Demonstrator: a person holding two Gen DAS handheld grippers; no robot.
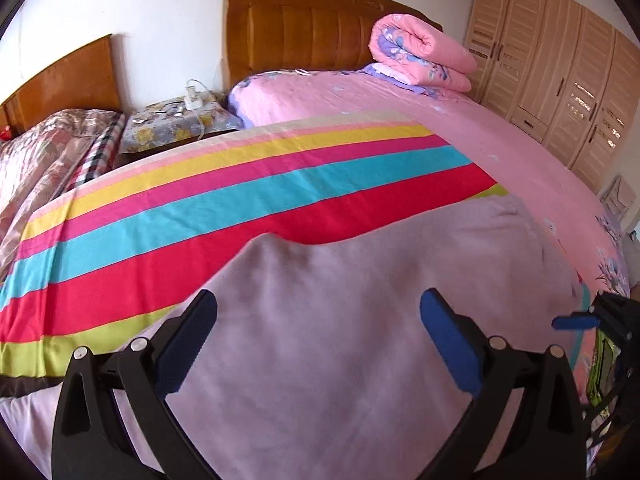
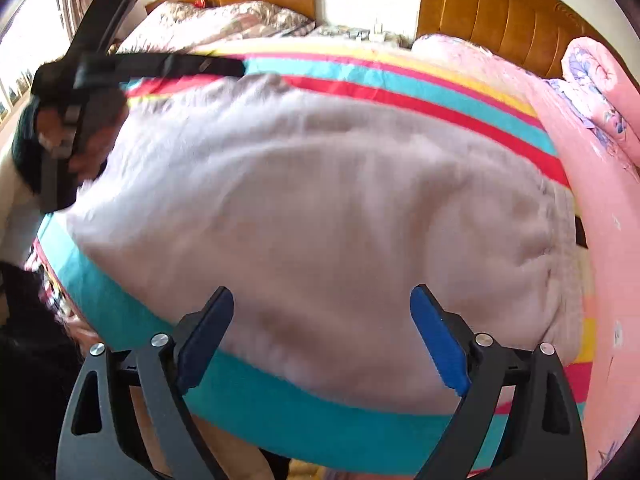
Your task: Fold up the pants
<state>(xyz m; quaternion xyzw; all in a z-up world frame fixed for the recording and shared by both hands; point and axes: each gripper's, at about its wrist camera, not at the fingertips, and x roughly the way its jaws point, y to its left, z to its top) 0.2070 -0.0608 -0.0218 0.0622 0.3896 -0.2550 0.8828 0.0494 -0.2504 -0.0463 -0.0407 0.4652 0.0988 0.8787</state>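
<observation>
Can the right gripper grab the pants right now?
Probably yes. The right gripper is open and sits right over the near edge of the pants, which lie spread on the striped sheet. Nothing lies between its fingers and the cloth.

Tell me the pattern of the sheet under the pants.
Bold stripes on the sheet: yellow, pink, turquoise, red and lime. Clearest in the left wrist view.

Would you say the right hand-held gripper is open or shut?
Open: the right hand-held gripper has its fingers spread wide above the pants, gripping nothing.
</observation>
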